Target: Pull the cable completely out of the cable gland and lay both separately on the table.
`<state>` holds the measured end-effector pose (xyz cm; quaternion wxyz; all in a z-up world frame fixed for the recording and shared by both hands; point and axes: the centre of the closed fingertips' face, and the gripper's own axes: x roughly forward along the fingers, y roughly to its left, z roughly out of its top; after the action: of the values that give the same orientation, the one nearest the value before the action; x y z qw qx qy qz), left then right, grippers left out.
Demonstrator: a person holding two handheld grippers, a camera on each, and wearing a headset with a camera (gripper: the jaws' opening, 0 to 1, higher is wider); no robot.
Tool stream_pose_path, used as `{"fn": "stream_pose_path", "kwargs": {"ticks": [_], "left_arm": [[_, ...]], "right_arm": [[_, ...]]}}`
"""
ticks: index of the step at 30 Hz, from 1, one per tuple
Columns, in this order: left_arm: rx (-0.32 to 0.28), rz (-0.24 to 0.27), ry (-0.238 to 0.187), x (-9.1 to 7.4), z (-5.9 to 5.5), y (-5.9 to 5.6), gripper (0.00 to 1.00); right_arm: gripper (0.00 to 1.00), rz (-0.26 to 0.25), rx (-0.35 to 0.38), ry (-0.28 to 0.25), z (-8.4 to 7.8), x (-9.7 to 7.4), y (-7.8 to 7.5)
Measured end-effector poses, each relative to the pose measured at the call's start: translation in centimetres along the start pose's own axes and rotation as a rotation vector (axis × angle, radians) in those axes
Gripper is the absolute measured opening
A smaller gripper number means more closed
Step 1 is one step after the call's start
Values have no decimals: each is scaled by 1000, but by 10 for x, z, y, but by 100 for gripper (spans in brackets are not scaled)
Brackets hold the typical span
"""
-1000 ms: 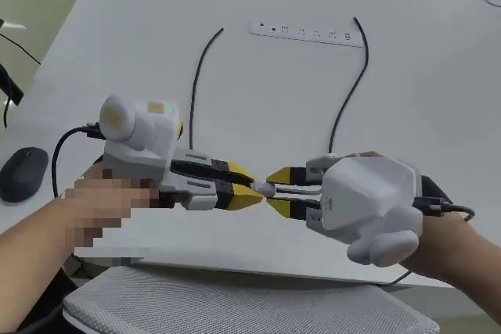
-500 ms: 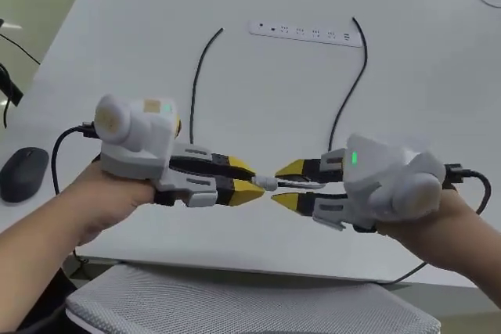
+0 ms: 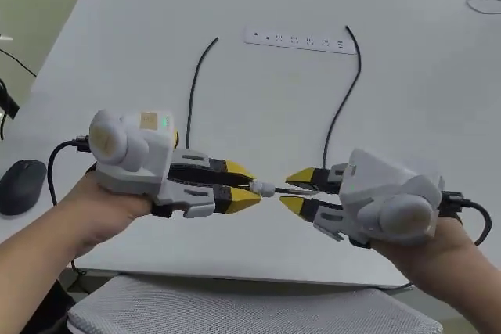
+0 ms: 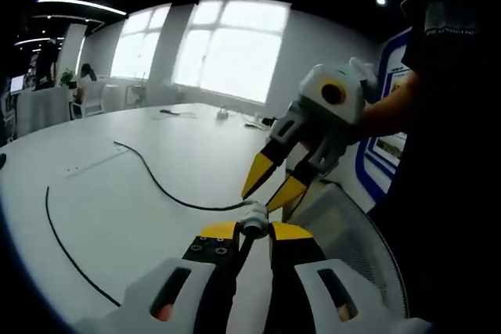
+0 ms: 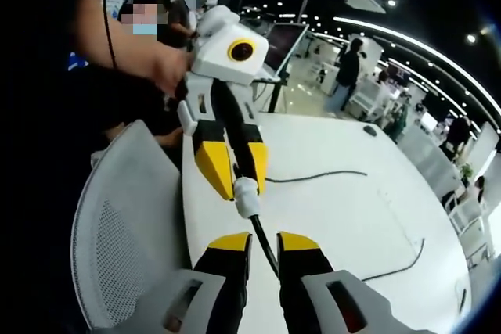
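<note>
Head view: left gripper (image 3: 254, 189) clenches the gland (image 3: 264, 189), cable (image 3: 277, 190) running level rightward between the right gripper (image 3: 286, 191) jaws, grip unclear.

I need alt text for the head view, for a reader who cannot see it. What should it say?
Above a white table, the left gripper clamps a small white cable gland, and the thin black cable from it runs between the jaws of the right gripper facing it. A power strip lies farther back.
</note>
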<state>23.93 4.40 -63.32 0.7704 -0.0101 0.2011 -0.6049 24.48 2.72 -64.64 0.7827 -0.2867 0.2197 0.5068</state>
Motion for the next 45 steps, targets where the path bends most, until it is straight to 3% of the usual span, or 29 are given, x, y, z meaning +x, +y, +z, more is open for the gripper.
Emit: {"fn": "stream_pose_path", "kwargs": {"ticks": [3, 11, 15, 45], "left_arm": [[11, 10, 1, 1, 2, 2, 15], [18, 22, -3, 2, 6, 5, 15], [29, 35, 1, 3, 5, 9, 15], [23, 52, 8, 7, 4, 13, 15]], "right_arm": [[6, -59, -39, 20, -1, 2, -3], [2, -106, -15, -7, 6, 3, -4], [2, -132, -36, 5, 5, 5, -6], [0, -152, 109, 27, -16, 2, -18]]}}
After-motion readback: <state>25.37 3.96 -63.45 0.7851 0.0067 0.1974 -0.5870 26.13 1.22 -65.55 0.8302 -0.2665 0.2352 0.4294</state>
